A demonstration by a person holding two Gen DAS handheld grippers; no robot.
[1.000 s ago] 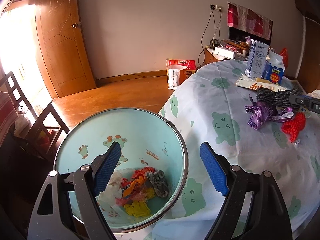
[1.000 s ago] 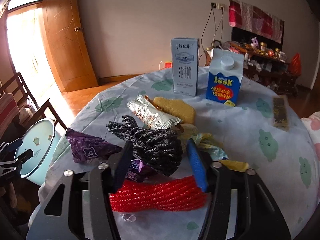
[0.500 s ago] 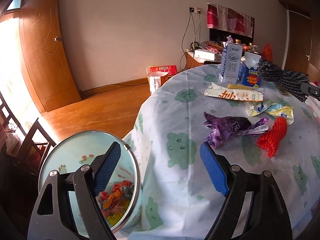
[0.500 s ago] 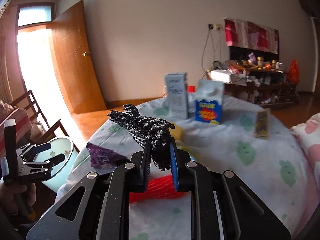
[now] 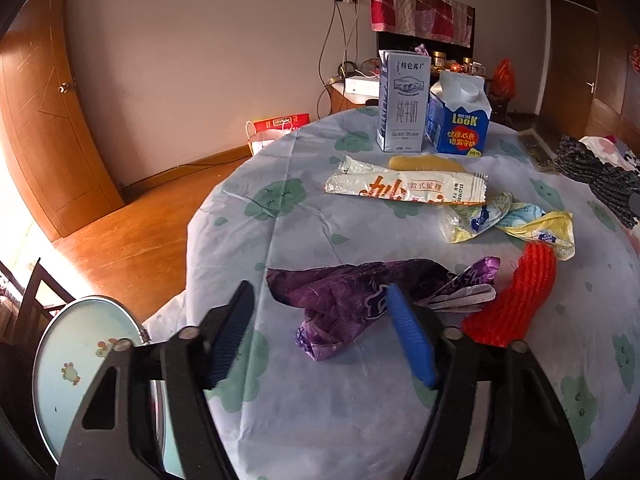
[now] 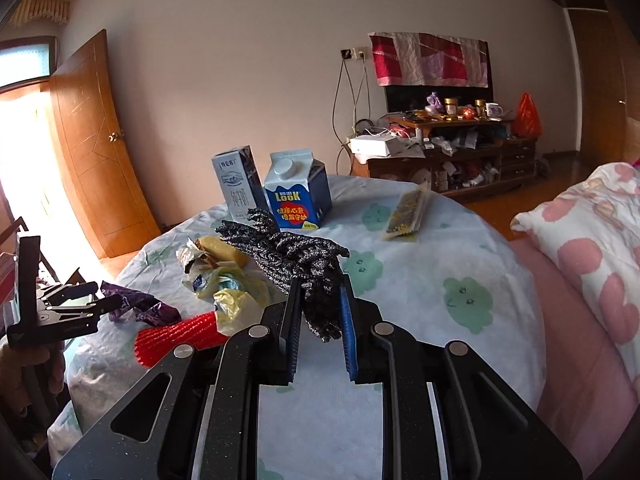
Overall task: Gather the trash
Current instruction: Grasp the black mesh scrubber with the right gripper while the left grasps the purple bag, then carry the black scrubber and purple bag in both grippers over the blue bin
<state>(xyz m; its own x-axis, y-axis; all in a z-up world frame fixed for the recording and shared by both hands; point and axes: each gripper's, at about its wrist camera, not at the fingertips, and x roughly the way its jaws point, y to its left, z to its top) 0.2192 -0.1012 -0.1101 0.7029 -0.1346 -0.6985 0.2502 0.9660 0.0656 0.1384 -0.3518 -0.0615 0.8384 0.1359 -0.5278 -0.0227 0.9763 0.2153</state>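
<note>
Since a second ago the left tool (image 5: 320, 332) has swung from over the trash bin (image 5: 86, 360) to the tabletop (image 5: 320, 420); its jaws gape wide and empty, the purple wrapper (image 5: 360, 296) just ahead between them. The right tool (image 6: 318, 322) has lifted the black foam net (image 6: 296, 256), clamped between nearly closed jaws above the tabletop. Ahead lie one red foam net (image 5: 516, 300), two milk cartons (image 5: 404, 100), and one long white wrapper (image 5: 408, 190).

Purple wrapper (image 5: 360, 296), red netting (image 5: 516, 300), speckled black-grey netting (image 6: 304, 260), pale blue tablecloth (image 5: 320, 232) with green clouds.
</note>
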